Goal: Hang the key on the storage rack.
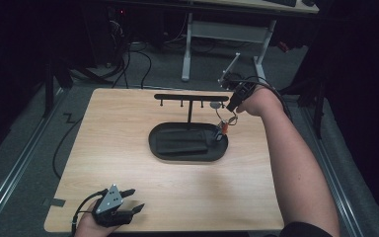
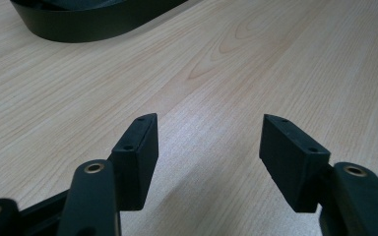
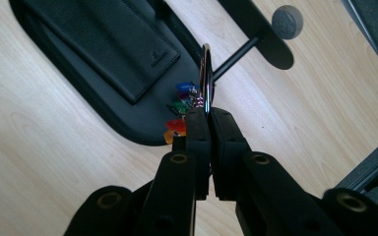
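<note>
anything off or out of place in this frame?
Nothing stands out. The right gripper pinches a key ring with coloured keys hanging over the black tray. A wallet lies flat in it. The left gripper rests open.

Sat in the middle of the table: a tray, with a wallet in it. Stood behind the tray: a rack. Hung over the tray's right end, from the right gripper: a key ring. Rested at the near left edge: the left gripper.
</note>
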### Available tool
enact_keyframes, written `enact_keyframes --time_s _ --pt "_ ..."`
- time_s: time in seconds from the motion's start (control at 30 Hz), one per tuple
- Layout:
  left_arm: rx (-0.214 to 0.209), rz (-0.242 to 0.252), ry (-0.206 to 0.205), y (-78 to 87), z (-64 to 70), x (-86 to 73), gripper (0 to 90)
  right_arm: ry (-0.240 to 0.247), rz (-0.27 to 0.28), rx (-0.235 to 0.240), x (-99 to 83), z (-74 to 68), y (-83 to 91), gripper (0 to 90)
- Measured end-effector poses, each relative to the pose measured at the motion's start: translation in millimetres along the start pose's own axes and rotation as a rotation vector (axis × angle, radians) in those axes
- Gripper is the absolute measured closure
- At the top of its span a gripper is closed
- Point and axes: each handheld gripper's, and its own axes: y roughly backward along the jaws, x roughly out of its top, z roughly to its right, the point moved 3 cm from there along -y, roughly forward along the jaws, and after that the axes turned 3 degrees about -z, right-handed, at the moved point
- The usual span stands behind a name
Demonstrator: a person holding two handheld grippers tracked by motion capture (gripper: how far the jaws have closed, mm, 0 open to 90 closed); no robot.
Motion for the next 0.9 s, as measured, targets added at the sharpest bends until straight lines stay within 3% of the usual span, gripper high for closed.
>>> enact_keyframes --time_s 0.23,0.47,0.53,0.67,0.9 --pt "-0.004 -0.002 -0.004 -1.7 1.5 -0.2 40.5 -0.024 0.002 0.012 -1.5 6.3 -6.6 88.0" --pt "-0.004 -0.004 -0.005 -1.5 1.5 -0.8 40.5 0.019 0.005 0.001 4.4 6.8 -14.4 87.6" --pt "-0.006 -0.009 -0.006 -1.3 1.6 -0.9 40.5 0.020 0.003 -0.026 5.7 8.0 -15.3 87.3" --pt "-0.006 -0.009 -0.006 -1.3 1.7 -0.9 40.3 -0.015 0.011 -0.055 6.7 8.0 -15.2 79.1" --pt "-0.004 -0.005 -0.002 0.0 0.3 -0.7 40.2 -0.028 0.060 -0.079 0.8 4.0 -4.9 72.1"
